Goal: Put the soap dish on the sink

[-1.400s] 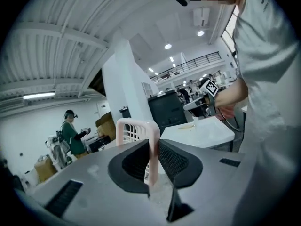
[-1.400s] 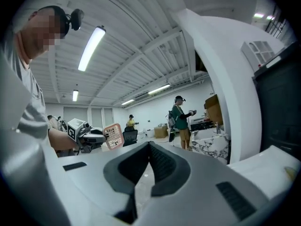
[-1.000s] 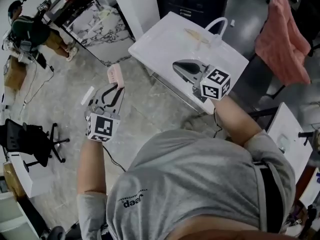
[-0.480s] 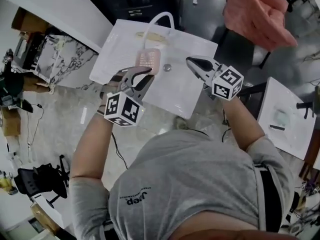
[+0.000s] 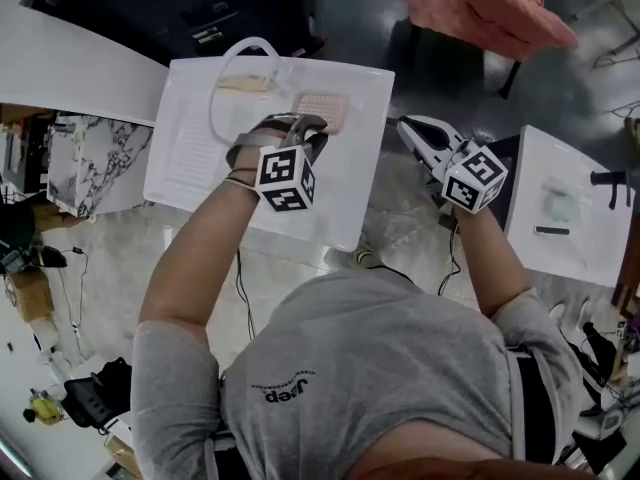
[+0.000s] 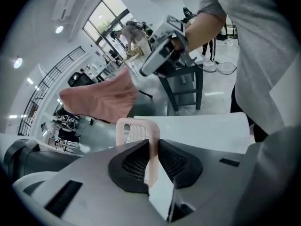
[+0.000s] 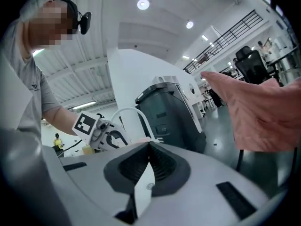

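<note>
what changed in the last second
The left gripper carried the pink soap dish from over the floor to above the sink. The right gripper went from over the sink to beside its right edge. Unchanged: left clamped on the dish, right shut, empty.

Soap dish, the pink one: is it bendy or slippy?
Probably stiff: the soap dish stands straight though the left gripper pinches only one edge. Open slats suggest it's light. The narrow grip might let it twist.

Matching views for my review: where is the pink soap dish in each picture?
Head view: soap dish above centre, over the white sink, in the left gripper.
Left gripper view: centre, clamped between the jaws.
Right gripper view: thin pink edge just above the jaws.
Shared landmark: pink cloth.
</note>
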### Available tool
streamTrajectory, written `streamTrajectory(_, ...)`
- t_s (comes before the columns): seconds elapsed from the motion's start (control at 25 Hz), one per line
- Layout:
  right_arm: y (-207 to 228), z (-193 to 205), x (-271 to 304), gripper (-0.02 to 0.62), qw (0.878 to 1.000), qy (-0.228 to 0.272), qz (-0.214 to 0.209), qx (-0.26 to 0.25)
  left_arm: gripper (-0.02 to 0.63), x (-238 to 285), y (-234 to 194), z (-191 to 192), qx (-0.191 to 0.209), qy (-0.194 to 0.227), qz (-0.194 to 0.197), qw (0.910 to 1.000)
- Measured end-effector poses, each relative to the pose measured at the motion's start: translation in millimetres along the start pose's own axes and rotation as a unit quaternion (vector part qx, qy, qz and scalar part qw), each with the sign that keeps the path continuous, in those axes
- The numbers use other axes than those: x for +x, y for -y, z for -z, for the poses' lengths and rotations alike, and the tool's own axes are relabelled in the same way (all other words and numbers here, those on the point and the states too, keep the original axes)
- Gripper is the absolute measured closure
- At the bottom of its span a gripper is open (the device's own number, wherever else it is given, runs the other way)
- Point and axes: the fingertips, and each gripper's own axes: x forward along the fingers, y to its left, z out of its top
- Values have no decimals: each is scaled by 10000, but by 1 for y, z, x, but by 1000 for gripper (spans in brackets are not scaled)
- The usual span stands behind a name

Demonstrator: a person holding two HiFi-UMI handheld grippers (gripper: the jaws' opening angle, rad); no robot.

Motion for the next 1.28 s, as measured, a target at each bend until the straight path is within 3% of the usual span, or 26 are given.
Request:
streamTrajectory(0.32, 43, 30, -36, 543, 9988, -72, 416, 258, 545, 110, -15, 38, 577, -913, 408, 9933)
streamTrajectory(0.6, 65, 53, -55, 543, 9966, -182, 676, 425, 544, 165, -19, 60, 613, -1352, 635, 9869)
streamTrajectory(0.8, 70, 63, -63, 543, 9955, -213, 751, 535, 543, 183, -14, 73, 691, -1616, 684, 9820)
streamTrajectory(1.28, 68, 70, -68, 543, 9953, -207, 716, 622, 534, 193, -9, 79, 740, -1731, 647, 9800)
